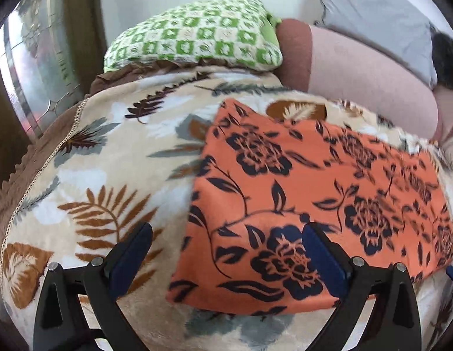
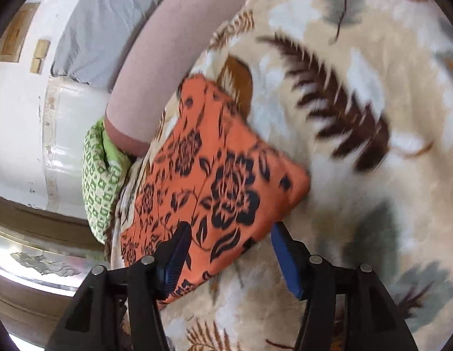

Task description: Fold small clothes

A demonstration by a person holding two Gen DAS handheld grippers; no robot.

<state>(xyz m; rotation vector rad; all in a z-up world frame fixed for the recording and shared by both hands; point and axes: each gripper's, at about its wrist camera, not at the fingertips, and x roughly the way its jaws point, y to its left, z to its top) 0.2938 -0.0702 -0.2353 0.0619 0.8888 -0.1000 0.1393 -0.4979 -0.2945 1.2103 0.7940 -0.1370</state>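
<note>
Your left gripper [image 1: 226, 241] stood released above the near-left corner of the folded orange floral cloth [image 1: 308, 193], its pads clear of the fabric. Your right gripper [image 2: 229, 247] gaped over the cloth's [image 2: 214, 181] near edge, gripping nothing. The cloth lay flat on the leaf-print blanket [image 1: 103, 158], with bare blanket left of it toward the bed's edge.

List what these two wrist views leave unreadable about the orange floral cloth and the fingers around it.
- Orange floral cloth, left wrist view: its right end smears with motion blur near the fisheye rim.
- Layers of the cloth: no fold edge is readable in either view.
- Right wrist view: the left finger covers the cloth's near corner; whether either pad presses it is unclear.
- Leaf-print blanket: badly blurred.
- Dark object beside the grey pillow: cut by the rim.
</note>
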